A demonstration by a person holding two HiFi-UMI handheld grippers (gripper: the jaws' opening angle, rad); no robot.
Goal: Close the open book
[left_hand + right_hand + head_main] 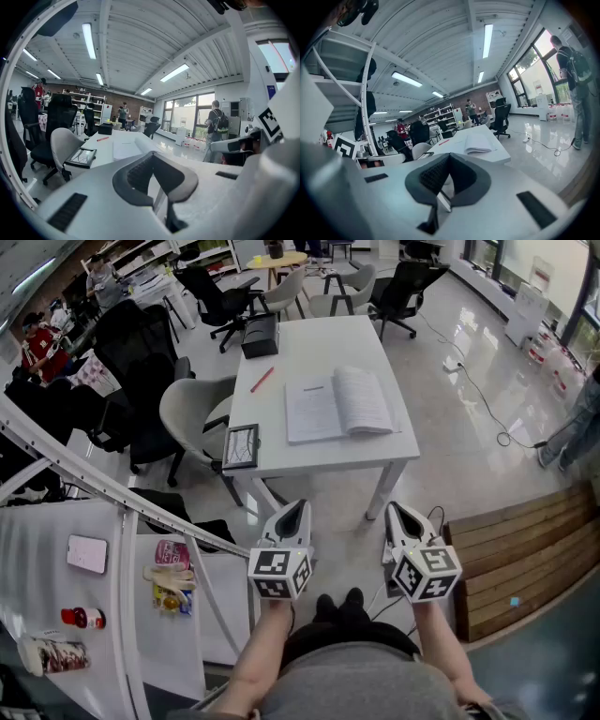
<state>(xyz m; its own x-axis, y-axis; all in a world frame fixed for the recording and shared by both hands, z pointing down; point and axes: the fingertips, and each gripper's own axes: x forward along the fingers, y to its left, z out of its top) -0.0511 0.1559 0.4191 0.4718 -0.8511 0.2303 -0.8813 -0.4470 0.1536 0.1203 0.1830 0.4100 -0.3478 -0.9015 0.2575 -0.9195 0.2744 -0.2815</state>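
Observation:
The open book [337, 407] lies flat on the white table [309, 457], its pages showing, toward the table's near right side. It also appears far ahead in the left gripper view as the book [125, 149] and in the right gripper view as the book [478, 143]. My left gripper [294, 512] and right gripper [397, 514] hang side by side over the floor, short of the table's near edge. Both point toward the table. Each has its jaws together with nothing between them. Neither touches the book.
On the table lie a red pen [262, 380], a black box [260, 336] at the far end and a dark-framed tablet [241, 446] at the near left corner. Grey chairs [192, 413] stand left of it. A white rack [103, 568] is at left, a wooden platform [520, 549] at right.

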